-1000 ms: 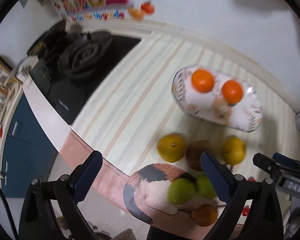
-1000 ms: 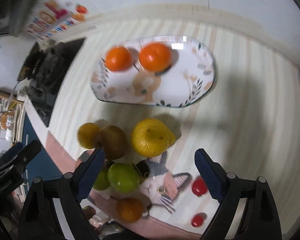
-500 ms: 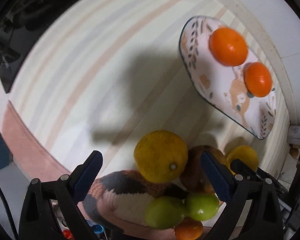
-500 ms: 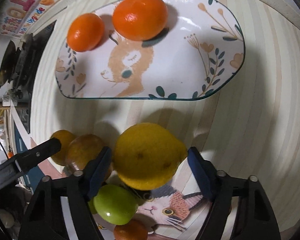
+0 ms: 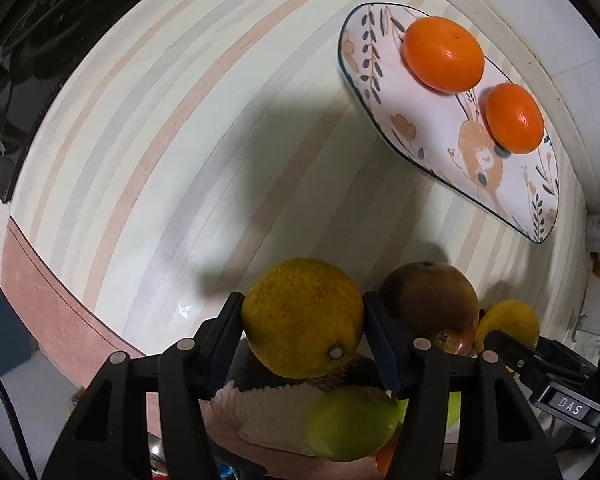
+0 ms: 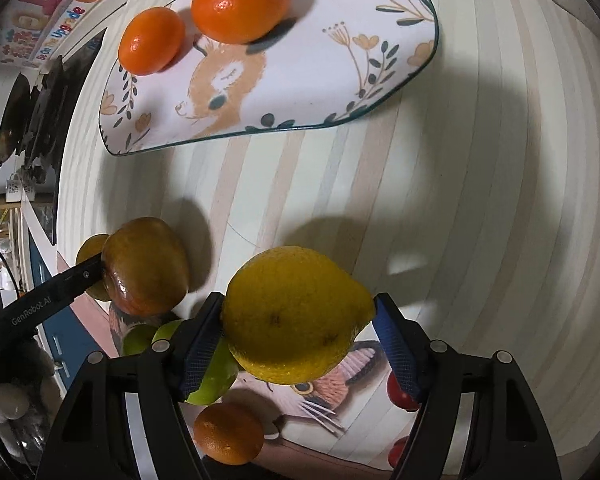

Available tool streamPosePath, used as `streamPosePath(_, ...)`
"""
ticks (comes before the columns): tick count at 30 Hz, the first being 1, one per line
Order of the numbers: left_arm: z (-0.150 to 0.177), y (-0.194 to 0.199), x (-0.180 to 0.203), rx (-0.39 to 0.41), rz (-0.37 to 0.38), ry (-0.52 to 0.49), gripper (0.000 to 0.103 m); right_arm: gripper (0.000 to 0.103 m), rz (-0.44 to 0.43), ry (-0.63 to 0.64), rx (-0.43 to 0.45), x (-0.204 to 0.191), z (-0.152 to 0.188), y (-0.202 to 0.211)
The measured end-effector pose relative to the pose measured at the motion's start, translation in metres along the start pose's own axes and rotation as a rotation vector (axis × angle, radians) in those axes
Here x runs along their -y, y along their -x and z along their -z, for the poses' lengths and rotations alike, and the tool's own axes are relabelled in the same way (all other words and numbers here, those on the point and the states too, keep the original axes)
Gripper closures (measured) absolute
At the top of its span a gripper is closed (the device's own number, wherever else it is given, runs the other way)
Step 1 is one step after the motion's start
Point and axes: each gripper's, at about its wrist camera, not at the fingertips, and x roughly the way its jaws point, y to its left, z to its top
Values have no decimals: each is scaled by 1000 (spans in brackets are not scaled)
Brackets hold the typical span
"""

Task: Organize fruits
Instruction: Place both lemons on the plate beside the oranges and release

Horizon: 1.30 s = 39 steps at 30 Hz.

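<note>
Between the left gripper's (image 5: 303,322) pads sits a clamped yellow orange (image 5: 303,320); the right gripper (image 6: 300,320) squeezes a lemon (image 6: 296,314). Two tangerines (image 6: 240,2) lie on one plate (image 6: 300,92).

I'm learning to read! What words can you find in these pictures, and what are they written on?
"GenRobot.AI": on the black finger of the left tongs, seen from the right camera.
"DAS": on a small label on the right tongs' body, seen from the left camera.
"Be On The Upgrade" is my best reading of the blue letters on the colourful wall sticker; its big letters are too blurred to read.
The plate has pictures only.
</note>
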Motion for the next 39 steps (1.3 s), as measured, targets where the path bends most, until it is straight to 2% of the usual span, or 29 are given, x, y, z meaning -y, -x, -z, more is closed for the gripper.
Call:
streamPosePath(4, 1, 2, 9, 4, -6, -13, 47, 27, 18, 12, 25, -3, 4, 3)
streamPosePath(9, -7, 33, 22, 55, 14, -47, 47, 27, -64, -52, 78, -1, 3, 33)
streamPosePath(11, -16, 49, 27, 83, 38, -53, 47, 27, -80, -63, 118, 0, -10, 53)
streamPosePath(13, -38, 62, 29, 109, 44, -70, 47, 27, -87, -78, 157, 2, -29, 70)
streamPosePath(16, -70, 73, 26, 141, 26, -91, 47, 27, -56, -102, 206, 8, -67, 83)
streamPosePath(19, -96, 69, 27, 139, -6, -120, 47, 27, -34, -135, 211, 16, -100, 82)
streamPosePath(23, -124, 52, 32, 99, -38, -149, 47, 27, 8, -170, 211, 25, -140, 76)
streamPosePath(26, -133, 36, 40, 74, -57, -167, 47, 27, 15, -190, 191, 34, -160, 72)
streamPosePath(35, -141, 15, 46, 33, -82, -187, 46, 25, 51, -168, 186, 32, -175, 73)
streamPosePath(39, -141, 13, 51, 25, -98, -193, 46, 24, 19, -182, 172, 30, -181, 66)
